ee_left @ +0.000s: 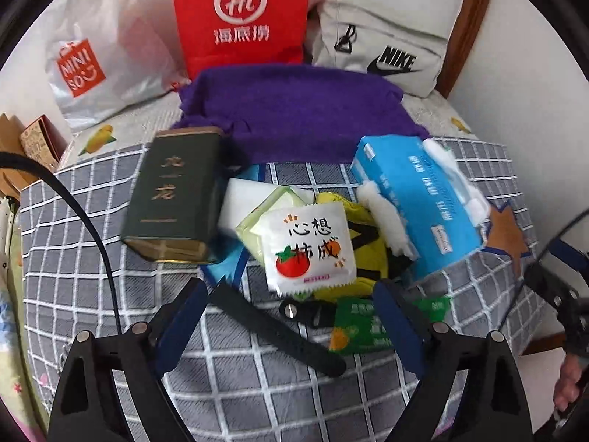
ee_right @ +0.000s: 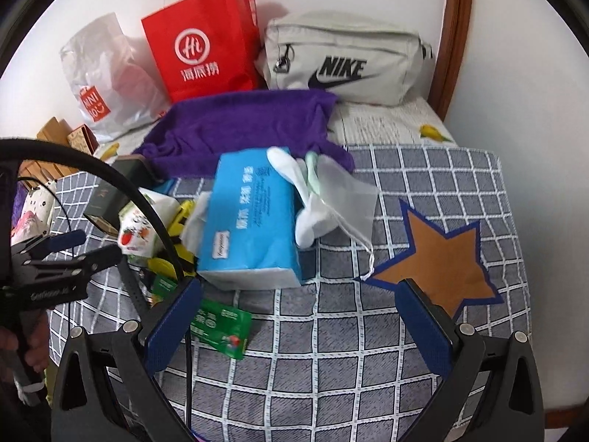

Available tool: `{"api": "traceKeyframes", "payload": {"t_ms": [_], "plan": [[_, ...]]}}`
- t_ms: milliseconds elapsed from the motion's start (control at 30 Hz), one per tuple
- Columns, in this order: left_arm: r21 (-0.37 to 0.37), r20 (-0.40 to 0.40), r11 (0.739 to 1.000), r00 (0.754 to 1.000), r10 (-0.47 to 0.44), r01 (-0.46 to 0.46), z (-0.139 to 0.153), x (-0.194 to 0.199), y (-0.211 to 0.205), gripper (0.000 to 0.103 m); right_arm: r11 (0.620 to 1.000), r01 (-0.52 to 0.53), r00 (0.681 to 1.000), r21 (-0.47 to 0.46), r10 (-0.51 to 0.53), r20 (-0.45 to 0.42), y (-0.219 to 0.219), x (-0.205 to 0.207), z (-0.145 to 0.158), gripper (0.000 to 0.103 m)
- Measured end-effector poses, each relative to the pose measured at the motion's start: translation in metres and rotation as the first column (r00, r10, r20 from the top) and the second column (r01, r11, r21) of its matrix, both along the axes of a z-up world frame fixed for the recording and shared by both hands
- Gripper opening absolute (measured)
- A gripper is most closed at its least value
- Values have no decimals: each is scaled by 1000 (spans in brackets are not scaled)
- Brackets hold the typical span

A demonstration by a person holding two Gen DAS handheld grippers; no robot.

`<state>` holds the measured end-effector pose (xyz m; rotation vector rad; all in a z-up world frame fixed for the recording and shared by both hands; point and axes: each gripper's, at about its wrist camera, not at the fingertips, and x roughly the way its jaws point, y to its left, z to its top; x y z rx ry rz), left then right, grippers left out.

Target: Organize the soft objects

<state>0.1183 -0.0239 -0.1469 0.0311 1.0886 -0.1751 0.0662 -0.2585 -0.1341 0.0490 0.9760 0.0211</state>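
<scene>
Both my tongs hang over the grey checked cloth (ee_right: 331, 350), each pair spread wide with nothing between the pads.

Left gripper (ee_left: 294, 316): jaws apart. Directly ahead, between the fingertips and a little beyond them, lies the white tomato-print packet (ee_left: 311, 248), tilted, resting on a pale green packet (ee_left: 265, 213) and a yellow pouch with black trim (ee_left: 362, 235). A black strap (ee_left: 276, 326) runs diagonally across the cloth just inside my left finger. The green snack packet (ee_left: 368, 328) lies flat beside my right finger, partly hidden behind it. To the left of the pile, a dark green tin (ee_left: 175, 191) lies on its side.

Right gripper (ee_right: 300, 313): jaws apart. The blue tissue pack (ee_right: 250, 221) lies just ahead of my left finger, not touching it, with white tissue spilling at its near-left corner. White socks (ee_right: 305, 199) and a translucent drawstring pouch (ee_right: 346, 191) lean against the pack's right side. A brown star patch (ee_right: 441, 258) on the cloth sits just beyond my right finger.

Behind the pile, a purple towel (ee_right: 250, 125) lies crumpled. Further back stand a red paper bag (ee_right: 206, 44), a Miniso plastic bag (ee_right: 106, 84) and a grey Nike pouch (ee_right: 338, 62).
</scene>
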Motion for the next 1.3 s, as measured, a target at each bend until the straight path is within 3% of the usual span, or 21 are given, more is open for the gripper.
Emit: {"api": "traceKeyframes", "payload": {"t_ms": [167,333,433,533,867,1100,1300], "plan": [[57,-14,998,1000,3,-2,-22,18,-13,92,1000,5,999,-12,-5,-43,-9,8,-17,103],[58,-40,998,999,6,-3,-35,31,-21,91,1000,16,997,-2,-16,-71,-19,16,-28,103],[75,-37,997,999,-1,4,-35,31,-21,69,1000,20,997,-2,-20,-75,-23,19,-31,103],[29,-41,999,999,-12,14,-30,24,-16,63,1000,22,997,4,-22,-75,-27,21,-33,103],[19,32,999,998,-48,47,0,3,-5,63,999,33,997,-3,-33,-63,-39,30,-36,103],[-38,-12,998,999,-53,53,-13,4,3,64,999,42,997,2,-42,-66,-43,33,-37,103],[-24,-83,999,996,-43,41,-38,3,9,64,1000,26,996,1,-26,-87,-37,30,-45,103]]}}
